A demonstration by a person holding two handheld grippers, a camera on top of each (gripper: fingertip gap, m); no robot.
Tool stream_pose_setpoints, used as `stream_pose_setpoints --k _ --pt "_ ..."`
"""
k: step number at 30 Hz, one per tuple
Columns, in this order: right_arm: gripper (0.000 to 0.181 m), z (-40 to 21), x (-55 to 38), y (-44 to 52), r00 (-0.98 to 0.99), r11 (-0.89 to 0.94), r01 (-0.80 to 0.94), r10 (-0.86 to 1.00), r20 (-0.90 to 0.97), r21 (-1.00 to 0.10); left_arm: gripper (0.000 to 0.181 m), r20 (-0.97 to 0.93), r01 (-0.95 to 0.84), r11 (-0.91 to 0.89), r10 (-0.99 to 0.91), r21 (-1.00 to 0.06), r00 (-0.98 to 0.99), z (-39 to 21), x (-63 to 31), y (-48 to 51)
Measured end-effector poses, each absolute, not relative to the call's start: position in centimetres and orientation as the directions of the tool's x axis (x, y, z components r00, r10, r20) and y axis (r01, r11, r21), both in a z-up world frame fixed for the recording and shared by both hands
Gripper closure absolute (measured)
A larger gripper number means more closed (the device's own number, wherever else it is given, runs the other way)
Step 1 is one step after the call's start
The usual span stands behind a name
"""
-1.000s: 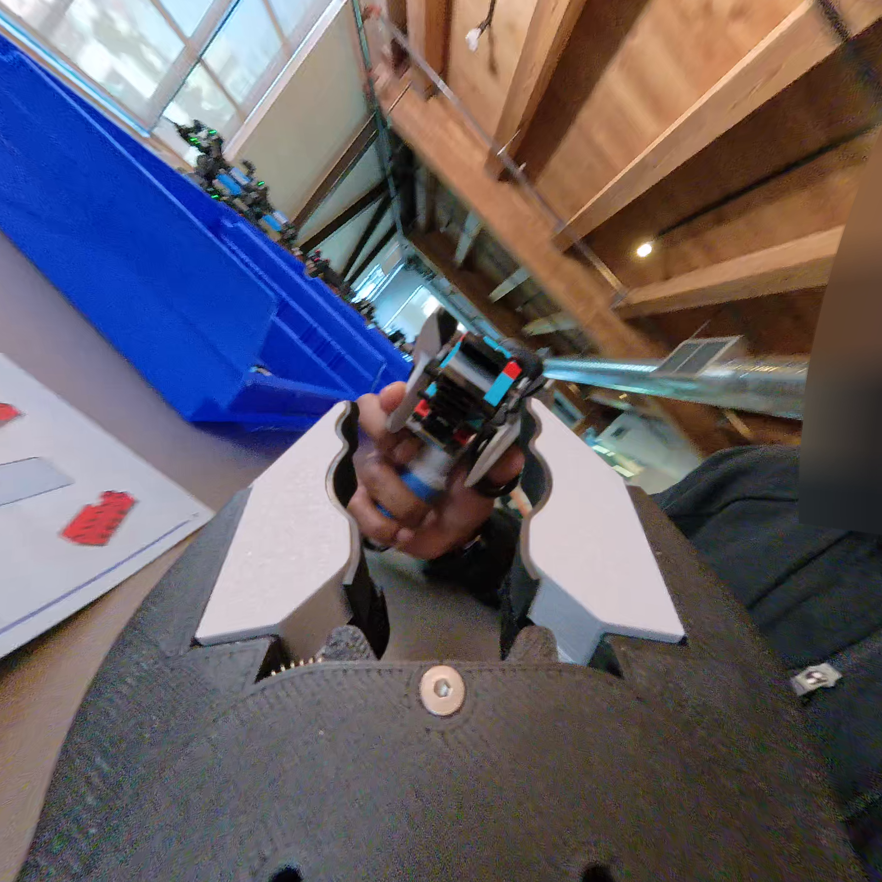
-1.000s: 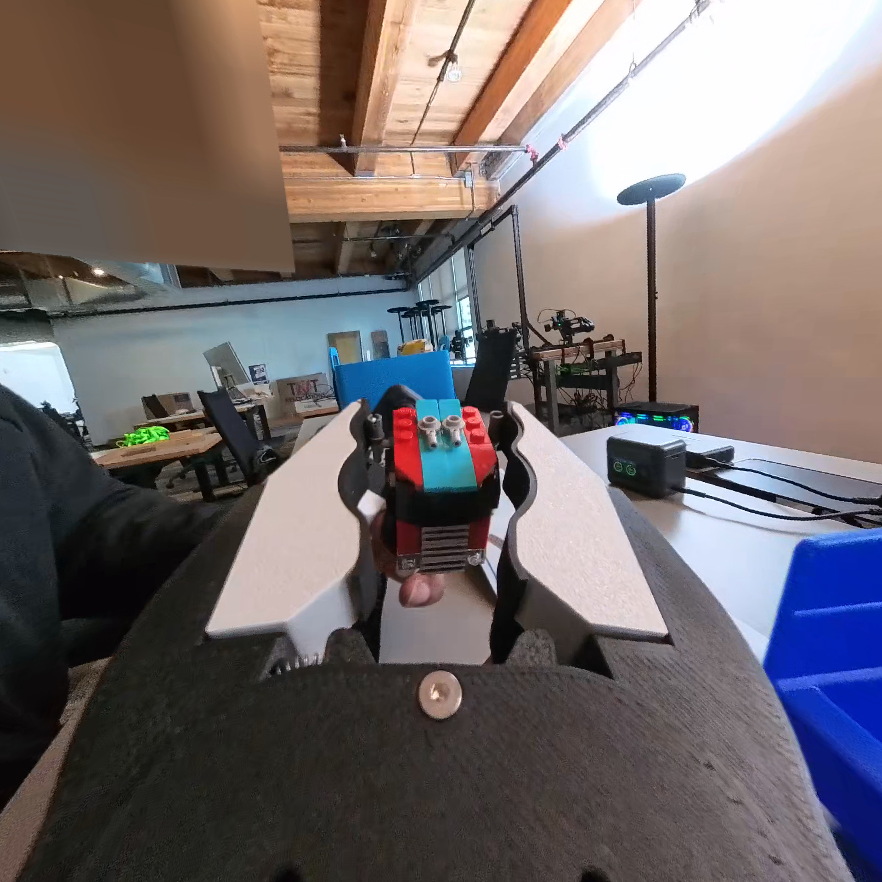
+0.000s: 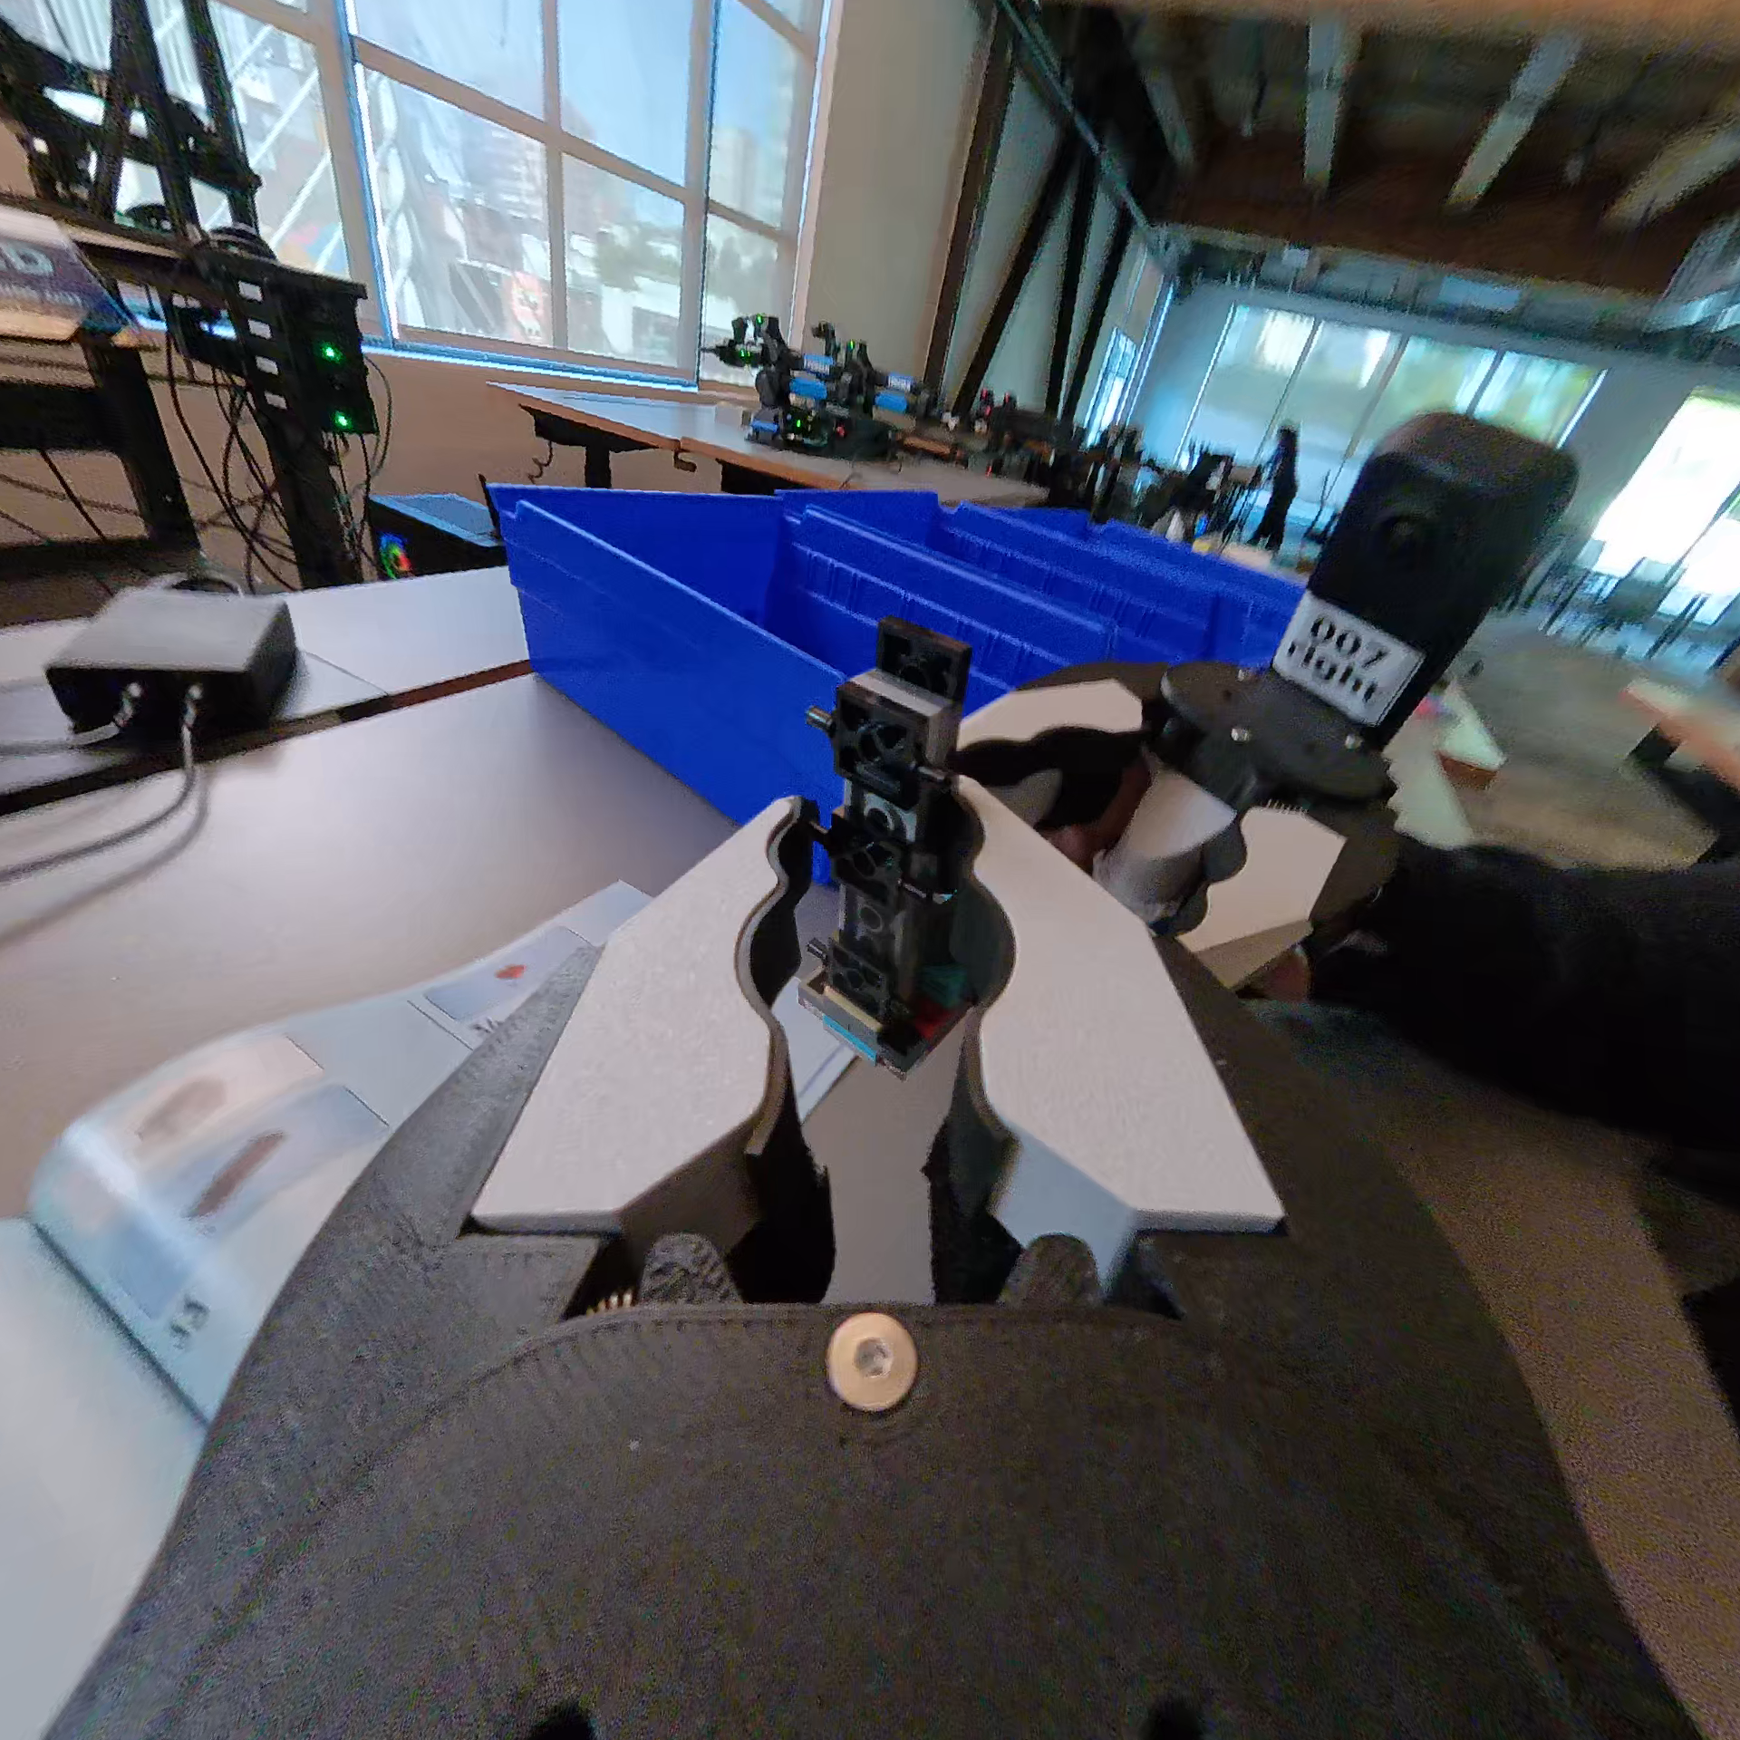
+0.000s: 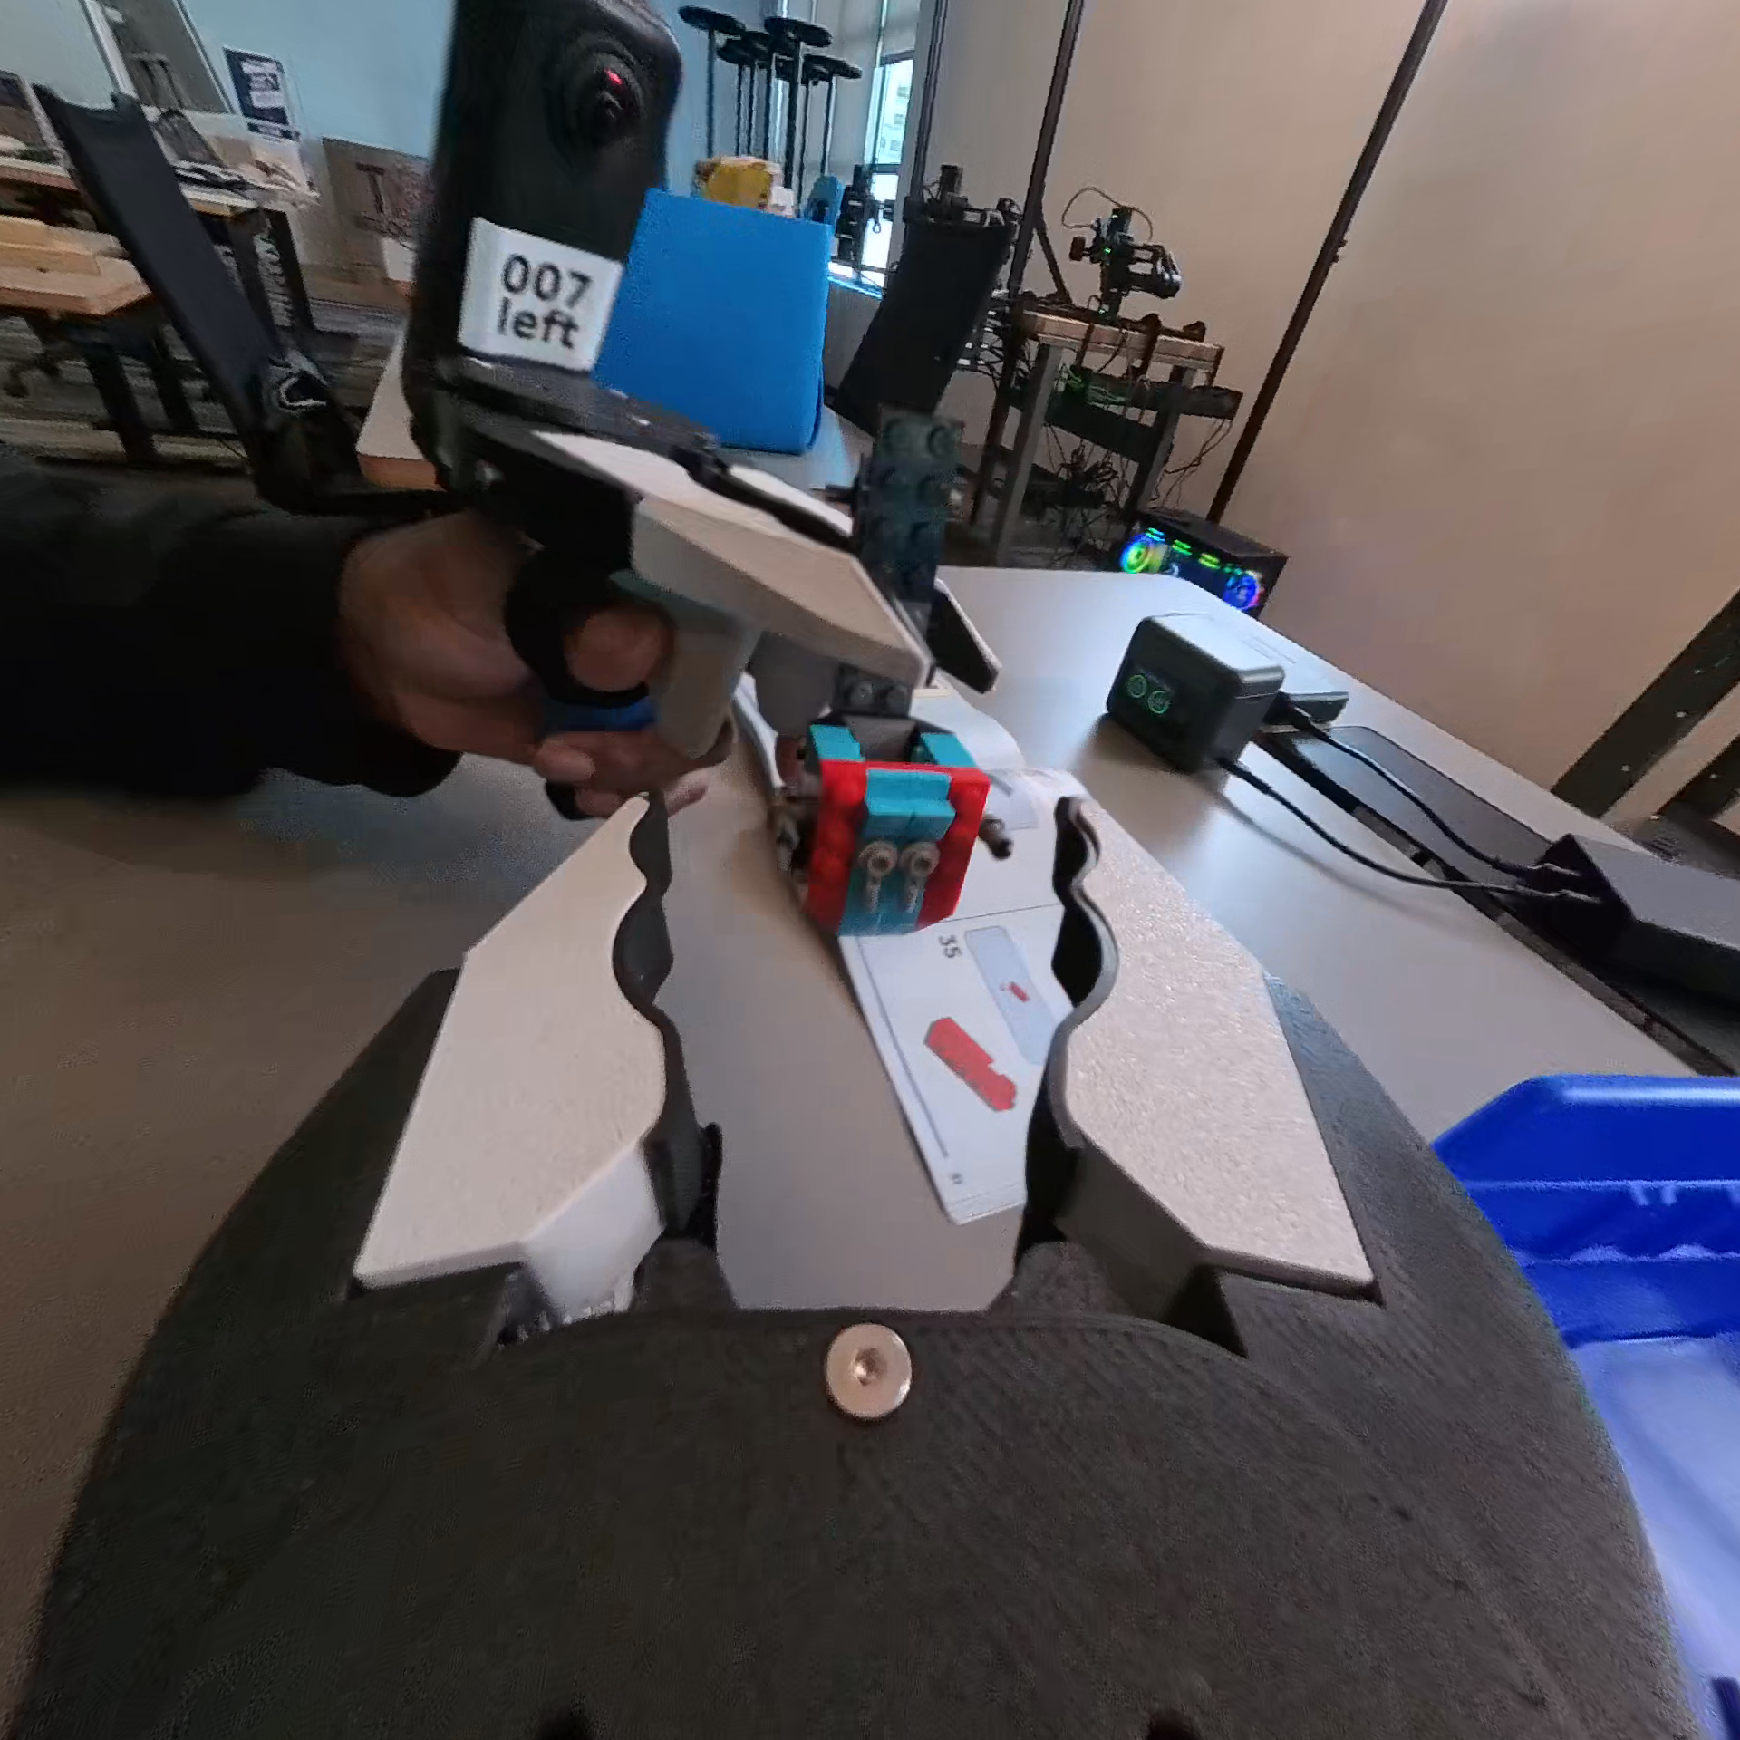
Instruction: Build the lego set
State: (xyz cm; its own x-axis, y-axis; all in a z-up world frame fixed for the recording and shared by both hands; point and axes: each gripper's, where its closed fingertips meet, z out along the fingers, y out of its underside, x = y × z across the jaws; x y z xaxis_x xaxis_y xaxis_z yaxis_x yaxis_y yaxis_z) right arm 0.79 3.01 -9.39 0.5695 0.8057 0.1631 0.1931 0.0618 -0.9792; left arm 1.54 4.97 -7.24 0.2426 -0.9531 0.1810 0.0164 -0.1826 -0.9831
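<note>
Holding lego model point(image 3: 894, 876) upright, clamped in left gripper point(image 3: 885, 942) above bench's point(image 3: 377, 847) middle, over instruction sheet point(image 4: 970, 1055); right gripper point(image 4: 861, 951) spread, empty. Best: keep clamp firm, steady model before adding bricks.

The lego model point(image 3: 893, 885) stands upright between the left gripper point(image 3: 885, 951) fingers, above the instruction sheet point(image 4: 979, 1045) lying on the desk point(image 4: 1177, 904). Bins point(image 3: 716, 621) sit behind it; the power adapter point(image 4: 1191, 687) lies toward the desk's far edge.
</note>
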Motion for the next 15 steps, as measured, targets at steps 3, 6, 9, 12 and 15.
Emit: stream_pose_setpoints --k 3,6,9,12,15 --pt "0.095 -8.8 0.8 4.1 0.571 0.045 0.187 0.808 0.146 -0.981 0.154 0.032 -0.063 -0.048 -0.972 -0.997 0.233 -6.7 2.4 5.1" --pt "0.107 -8.6 0.7 5.1 0.572 0.023 0.202 0.809 0.137 -0.979 0.154 -0.074 -0.095 0.055 -0.976 -0.994 0.206 -6.2 3.0 5.4" --pt "0.120 -8.1 0.3 5.2 0.544 0.030 0.197 0.828 0.135 -0.980 0.154 -0.086 -0.075 0.073 -0.977 -0.994 0.193 -5.8 2.8 5.7" --pt "0.124 -7.9 0.0 5.4 0.531 0.049 0.209 0.833 0.155 -0.977 0.154 -0.072 -0.044 0.064 -0.978 -0.997 0.195 -5.5 2.1 6.0" --pt "0.126 -8.0 -0.4 5.7 0.532 0.092 0.242 0.820 0.212 -0.966 0.154 -0.075 -0.028 0.071 -0.974 -0.997 0.212 -5.4 1.4 6.2"
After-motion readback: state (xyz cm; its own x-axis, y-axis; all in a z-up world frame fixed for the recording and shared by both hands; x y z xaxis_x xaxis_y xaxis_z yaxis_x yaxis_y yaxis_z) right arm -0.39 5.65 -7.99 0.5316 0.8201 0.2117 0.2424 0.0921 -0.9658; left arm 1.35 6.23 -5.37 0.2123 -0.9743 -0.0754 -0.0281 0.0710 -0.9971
